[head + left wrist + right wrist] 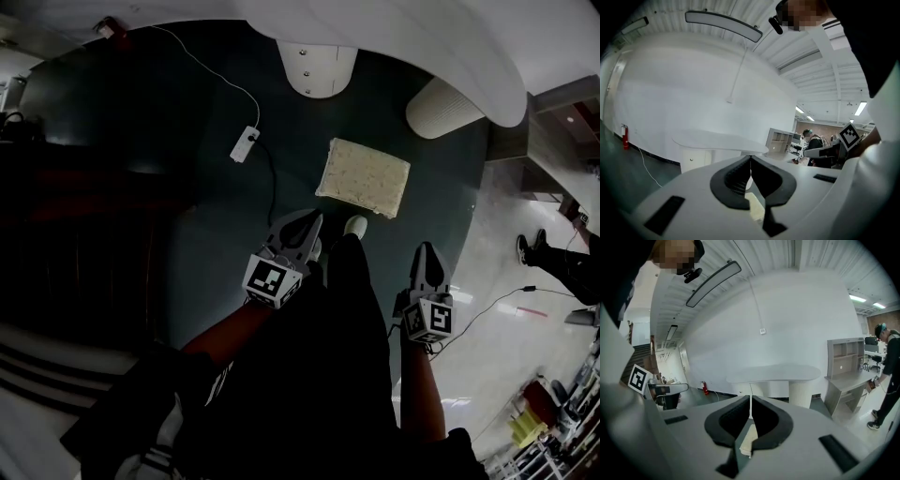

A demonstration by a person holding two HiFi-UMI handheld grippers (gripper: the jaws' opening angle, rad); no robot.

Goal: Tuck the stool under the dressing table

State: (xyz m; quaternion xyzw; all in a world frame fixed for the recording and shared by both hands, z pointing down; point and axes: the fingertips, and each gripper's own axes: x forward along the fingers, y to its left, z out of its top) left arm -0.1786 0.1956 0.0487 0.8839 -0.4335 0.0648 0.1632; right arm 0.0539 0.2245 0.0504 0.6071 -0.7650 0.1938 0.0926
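Observation:
The stool (364,176), a low seat with a cream fuzzy square cushion, stands on the dark floor in front of the white dressing table (394,28). The table rests on a white cabinet (319,66) and a ribbed round leg (441,108). My left gripper (312,222) hovers just short of the stool's near left corner, shut and holding nothing. My right gripper (426,249) hangs to the stool's near right, also shut and holding nothing. In the left gripper view the shut fingertips (750,157) point at the table (717,140). The right gripper view shows the same (750,397), with the stool (749,439) below.
A white power strip (246,143) with its cable lies on the floor left of the stool. My shoe (355,226) is between the grippers. A grey shelf unit (846,366) and another person (888,376) stand to the right. A fire extinguisher (625,137) stands by the wall.

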